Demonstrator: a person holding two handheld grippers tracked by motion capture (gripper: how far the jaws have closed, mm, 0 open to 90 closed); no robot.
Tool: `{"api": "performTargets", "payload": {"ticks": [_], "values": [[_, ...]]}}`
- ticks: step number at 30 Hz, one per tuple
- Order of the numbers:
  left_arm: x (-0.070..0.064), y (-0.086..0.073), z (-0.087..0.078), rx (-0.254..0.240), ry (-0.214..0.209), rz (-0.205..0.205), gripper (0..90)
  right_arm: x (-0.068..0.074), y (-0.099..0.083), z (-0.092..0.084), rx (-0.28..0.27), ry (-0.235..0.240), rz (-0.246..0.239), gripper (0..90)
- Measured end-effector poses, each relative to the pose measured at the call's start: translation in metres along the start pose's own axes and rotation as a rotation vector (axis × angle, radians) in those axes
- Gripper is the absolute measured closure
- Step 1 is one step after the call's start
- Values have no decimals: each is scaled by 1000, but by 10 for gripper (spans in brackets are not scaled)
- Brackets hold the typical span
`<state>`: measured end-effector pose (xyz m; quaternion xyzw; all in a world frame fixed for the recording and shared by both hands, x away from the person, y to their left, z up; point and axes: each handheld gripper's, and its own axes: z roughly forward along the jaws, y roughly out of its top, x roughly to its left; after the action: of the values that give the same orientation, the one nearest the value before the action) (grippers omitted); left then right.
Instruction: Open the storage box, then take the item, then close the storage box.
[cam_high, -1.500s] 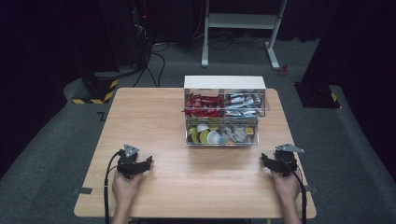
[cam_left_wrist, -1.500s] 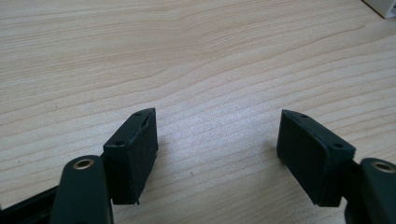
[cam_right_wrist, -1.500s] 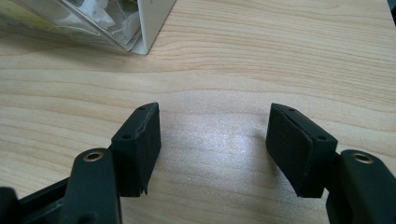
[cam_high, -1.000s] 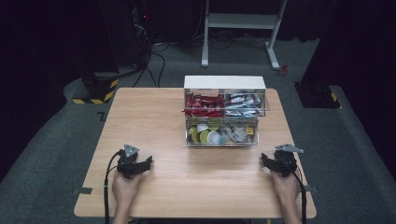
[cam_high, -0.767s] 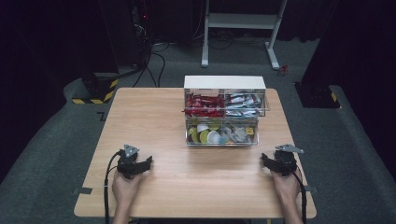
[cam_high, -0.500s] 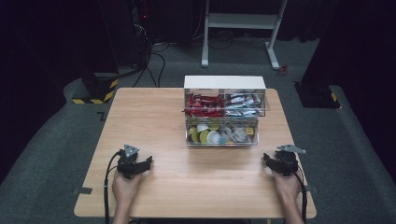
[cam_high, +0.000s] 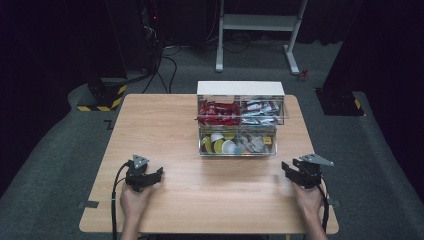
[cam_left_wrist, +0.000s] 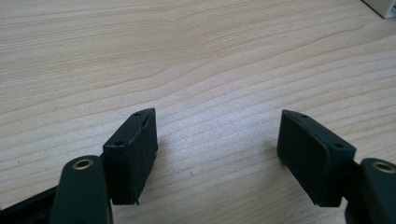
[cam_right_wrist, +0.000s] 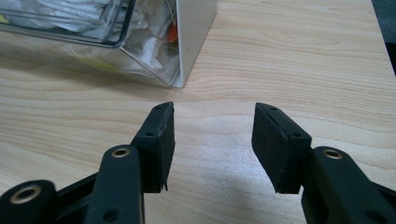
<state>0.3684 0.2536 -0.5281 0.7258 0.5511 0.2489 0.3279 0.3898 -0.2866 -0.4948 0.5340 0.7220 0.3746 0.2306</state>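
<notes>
A clear two-tier organizer box (cam_high: 240, 120) stands at the table's middle back, red and silver packets in its upper tier, round capsules and sachets in the lower. Its near right corner (cam_right_wrist: 187, 42) shows in the right gripper view. My left gripper (cam_high: 150, 175) rests low on the wood at front left, jaws wide open (cam_left_wrist: 217, 140) over bare tabletop. My right gripper (cam_high: 295, 170) sits at front right, jaws open (cam_right_wrist: 212, 135) with nothing between them, a short way in front of the box's corner.
The wooden table (cam_high: 165, 125) has bare wood left of and in front of the box. Its right edge (cam_right_wrist: 380, 46) runs close beside my right gripper. A white desk frame (cam_high: 260, 25) and cables lie on the dark floor behind.
My right gripper has shifted very slightly on the table. The left gripper and the box have stayed still.
</notes>
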Motion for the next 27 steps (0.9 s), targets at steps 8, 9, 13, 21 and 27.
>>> {"api": "performTargets", "payload": {"ticks": [8, 9, 13, 21, 27], "values": [[0, 0, 0, 0, 0, -1, 291, 5, 11, -11, -30, 31, -13, 502], [0, 0, 0, 0, 0, 0, 291, 6, 13, -12, -41, 34, -22, 504], [0, 0, 0, 0, 0, 0, 291, 11, 20, -17, -53, 48, -39, 507], [0, 0, 0, 1, -1, 1, 291, 23, 39, -27, -102, 80, -80, 528], [0, 0, 0, 0, -1, 0, 291, 27, 54, -37, -137, 123, -101, 552]]}}
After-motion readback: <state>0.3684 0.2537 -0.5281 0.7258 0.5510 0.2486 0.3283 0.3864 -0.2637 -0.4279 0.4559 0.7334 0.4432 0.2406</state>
